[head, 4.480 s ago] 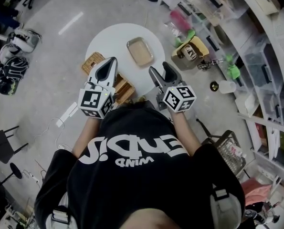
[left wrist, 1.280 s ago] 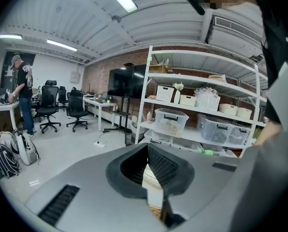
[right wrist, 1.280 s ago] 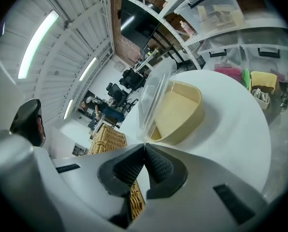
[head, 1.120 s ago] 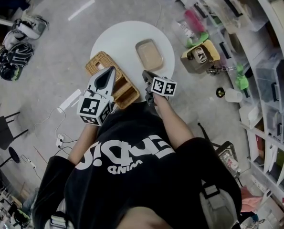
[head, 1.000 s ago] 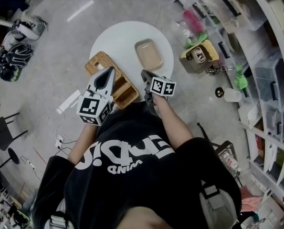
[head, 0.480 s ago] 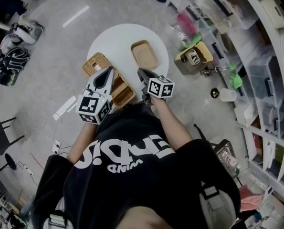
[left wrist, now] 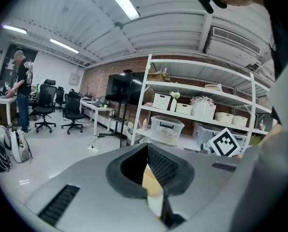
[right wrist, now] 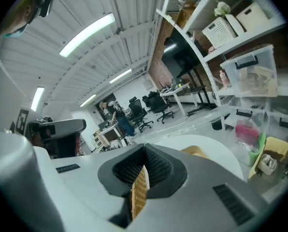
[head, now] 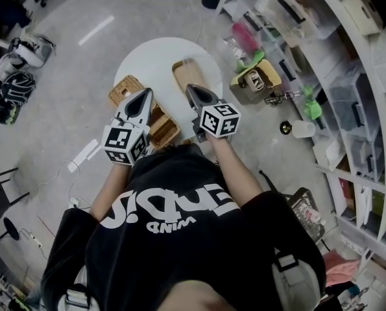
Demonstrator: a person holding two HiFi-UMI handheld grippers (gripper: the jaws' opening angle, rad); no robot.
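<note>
**Basket and tray beneath two closed, empty grippers**

The wicker basket (head: 161, 126) is set at the near-left rim of the round white table (head: 150, 60), a spot judged to be within easy reach. The beige tray (head: 181, 70) lies just beside it, nearer the table's middle; whether the two touch cannot be told.

The left gripper (head: 143, 96) is held above the basket. Its jaws are pressed together with nothing between them (only a pale sliver of what lies behind shows through the gap).

The right gripper (head: 193, 91) is held over the tray's near end, likewise closed and empty, and wicker is glimpsed behind its gap. Both are judged to be raised clear, since nothing is carried.

White shelving (head: 348, 76) is seen at right and backpacks (head: 11, 86) lie on the floor at left.
</note>
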